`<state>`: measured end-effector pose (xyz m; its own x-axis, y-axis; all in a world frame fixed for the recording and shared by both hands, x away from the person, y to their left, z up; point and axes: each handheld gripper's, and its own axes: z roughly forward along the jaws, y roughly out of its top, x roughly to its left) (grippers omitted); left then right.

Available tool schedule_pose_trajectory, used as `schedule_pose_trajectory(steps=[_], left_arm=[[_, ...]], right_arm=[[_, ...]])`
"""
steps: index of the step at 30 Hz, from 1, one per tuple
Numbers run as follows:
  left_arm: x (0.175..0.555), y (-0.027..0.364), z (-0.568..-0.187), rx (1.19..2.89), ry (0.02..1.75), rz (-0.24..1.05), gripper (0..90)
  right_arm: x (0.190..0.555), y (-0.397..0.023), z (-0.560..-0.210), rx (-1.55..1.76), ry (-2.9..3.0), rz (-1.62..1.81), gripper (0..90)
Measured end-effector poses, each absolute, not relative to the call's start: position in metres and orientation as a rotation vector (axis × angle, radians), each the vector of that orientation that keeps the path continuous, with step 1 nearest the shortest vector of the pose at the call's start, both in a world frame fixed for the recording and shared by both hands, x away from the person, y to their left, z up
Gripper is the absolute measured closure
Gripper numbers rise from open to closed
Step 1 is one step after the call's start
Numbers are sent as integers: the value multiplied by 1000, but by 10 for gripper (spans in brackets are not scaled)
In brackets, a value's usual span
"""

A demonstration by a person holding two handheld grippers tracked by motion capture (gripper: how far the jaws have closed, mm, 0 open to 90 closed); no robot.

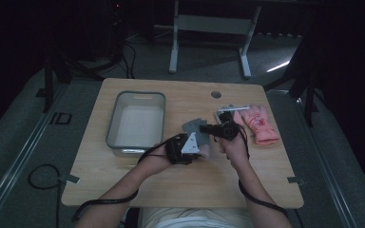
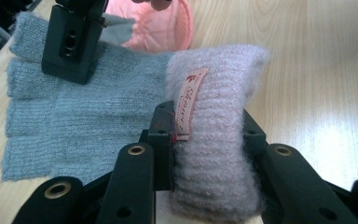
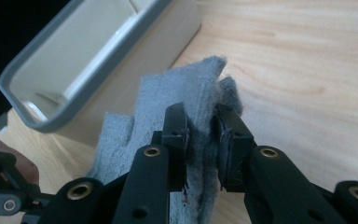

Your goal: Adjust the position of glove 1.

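A grey knit glove (image 1: 195, 127) with a pale pink ribbed cuff (image 2: 214, 140) is held between both grippers over the middle of the wooden table (image 1: 171, 185). My left gripper (image 2: 209, 135) is shut on the cuff, right beside its small sewn label (image 2: 189, 105); from above the left gripper (image 1: 198, 149) sits at the glove's near end. My right gripper (image 3: 203, 135) is shut on the grey finger end of the glove (image 3: 168, 93), and from above it (image 1: 209, 128) grips the far end. The left gripper view shows the right gripper's jaw block on the glove's fingers.
A grey plastic bin (image 1: 116, 124) with nothing in it stands left of the grippers, close to the glove in the right gripper view (image 3: 65, 56). A pair of pink gloves (image 1: 259, 123) lies at the right, its cuff just beyond the grey glove (image 2: 163, 28). Another table's legs (image 1: 173, 42) stand behind.
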<state>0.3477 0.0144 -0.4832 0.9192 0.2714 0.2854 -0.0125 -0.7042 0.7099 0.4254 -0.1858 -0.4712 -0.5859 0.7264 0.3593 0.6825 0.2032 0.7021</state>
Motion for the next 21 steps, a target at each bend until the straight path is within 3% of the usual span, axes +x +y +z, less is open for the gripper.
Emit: schedule_pose_trajectory(steps=[21], left_arm=[[375,53,-429,2399,129,532,669]], right_arm=[[447,-148,-424,1313,2363,1426,760]])
